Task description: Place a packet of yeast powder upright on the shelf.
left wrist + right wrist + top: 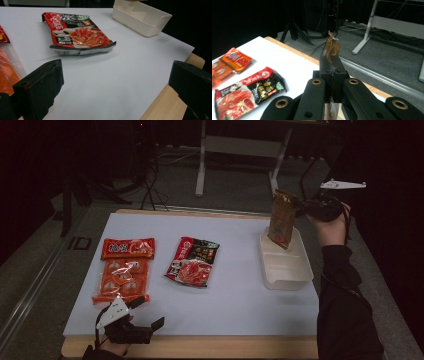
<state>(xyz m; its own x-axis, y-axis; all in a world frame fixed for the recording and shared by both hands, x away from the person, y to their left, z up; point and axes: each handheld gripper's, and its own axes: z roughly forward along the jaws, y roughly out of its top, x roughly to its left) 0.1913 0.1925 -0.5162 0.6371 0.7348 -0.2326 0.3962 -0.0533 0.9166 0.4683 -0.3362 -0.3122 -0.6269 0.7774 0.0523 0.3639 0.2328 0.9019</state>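
My right gripper is shut on the top edge of a brown-gold packet, which hangs over the far end of a white tray at the table's right side. In the right gripper view the packet sticks up edge-on from the pressed jaws of this gripper. My left gripper rests near the front left edge, open with nothing between its jaws. A red-and-black packet lies mid-table; in the left gripper view this packet lies ahead of the open left gripper.
An orange multi-pack lies flat at the left, just beyond the left gripper. The white sheet covers a wooden table. Behind the table stand a desk frame and cables on the floor.
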